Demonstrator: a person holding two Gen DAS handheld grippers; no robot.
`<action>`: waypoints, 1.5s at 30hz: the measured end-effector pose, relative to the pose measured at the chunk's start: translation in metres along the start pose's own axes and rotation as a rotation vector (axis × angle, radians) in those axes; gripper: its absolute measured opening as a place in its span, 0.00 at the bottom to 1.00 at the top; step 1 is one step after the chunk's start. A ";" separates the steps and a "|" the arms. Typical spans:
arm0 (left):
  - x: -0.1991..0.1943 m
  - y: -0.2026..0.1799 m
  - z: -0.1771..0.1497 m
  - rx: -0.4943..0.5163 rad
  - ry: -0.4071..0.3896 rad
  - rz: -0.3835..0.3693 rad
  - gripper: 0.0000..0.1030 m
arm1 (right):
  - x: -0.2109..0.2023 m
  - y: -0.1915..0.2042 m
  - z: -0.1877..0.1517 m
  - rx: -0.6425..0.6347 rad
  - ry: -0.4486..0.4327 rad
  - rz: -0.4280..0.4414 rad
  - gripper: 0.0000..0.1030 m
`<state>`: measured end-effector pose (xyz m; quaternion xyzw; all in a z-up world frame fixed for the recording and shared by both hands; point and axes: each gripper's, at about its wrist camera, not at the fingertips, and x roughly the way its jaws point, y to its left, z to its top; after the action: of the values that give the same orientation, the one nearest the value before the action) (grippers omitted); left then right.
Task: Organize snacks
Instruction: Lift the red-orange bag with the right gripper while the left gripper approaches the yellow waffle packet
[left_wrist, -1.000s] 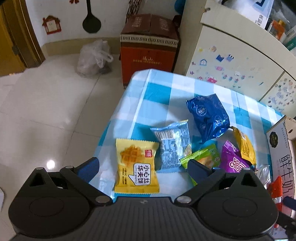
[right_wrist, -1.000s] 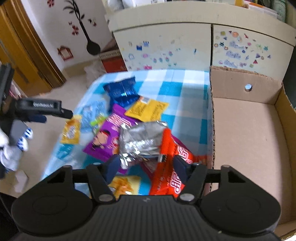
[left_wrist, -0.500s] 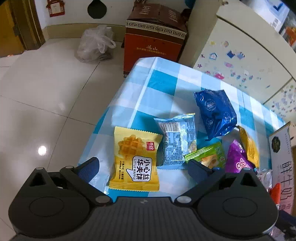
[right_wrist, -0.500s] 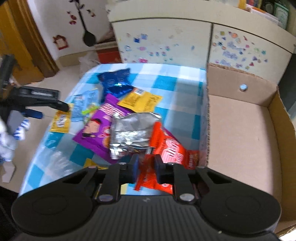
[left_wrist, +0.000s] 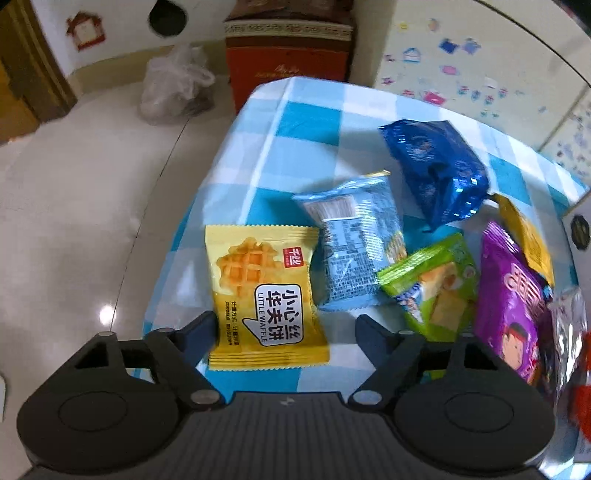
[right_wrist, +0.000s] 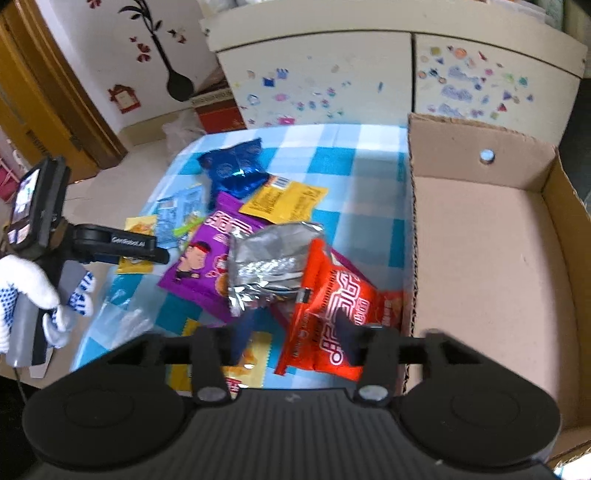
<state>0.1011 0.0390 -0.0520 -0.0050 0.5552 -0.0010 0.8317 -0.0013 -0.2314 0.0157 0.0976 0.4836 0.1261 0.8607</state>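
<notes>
Item one: yellow waffle packet (left_wrist: 266, 295), flat on the near left corner of the blue-checked tablecloth (left_wrist: 314, 122), between the fingers of our left gripper (left_wrist: 286, 326). Those jaws are closing, about half-wide where a second ago they stood fully spread; the left finger is at the packet's edge, the right one apart from it. The packet looms larger than before.

Item two: red snack bag (right_wrist: 332, 306), tilted, lying just beside the cardboard box (right_wrist: 491, 258), partly under a silver foil pouch (right_wrist: 269, 258). Our right gripper (right_wrist: 295, 332) has its jaws opening around the bag's lower end; half a second ago they were pinched together. We cannot tell whether the pads press it.

Surrounding stock: pale blue packet (left_wrist: 354, 251), green packet (left_wrist: 432, 284), purple bag (left_wrist: 513, 306), dark blue bag (left_wrist: 436, 170). Beyond: glossy tile floor (left_wrist: 92, 203), stickered cabinet (right_wrist: 369, 81).
</notes>
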 end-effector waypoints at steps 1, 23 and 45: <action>-0.001 -0.001 0.000 0.007 -0.001 -0.012 0.73 | 0.002 -0.001 0.000 0.006 0.001 0.001 0.65; -0.029 -0.002 -0.038 0.070 0.028 -0.182 0.68 | 0.005 0.022 -0.017 -0.154 0.052 0.123 0.65; -0.018 -0.016 -0.033 0.062 0.029 -0.108 0.82 | 0.040 0.014 -0.011 -0.038 0.083 -0.010 0.87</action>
<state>0.0633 0.0232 -0.0478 -0.0092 0.5658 -0.0631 0.8221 0.0076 -0.2056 -0.0179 0.0733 0.5168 0.1348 0.8422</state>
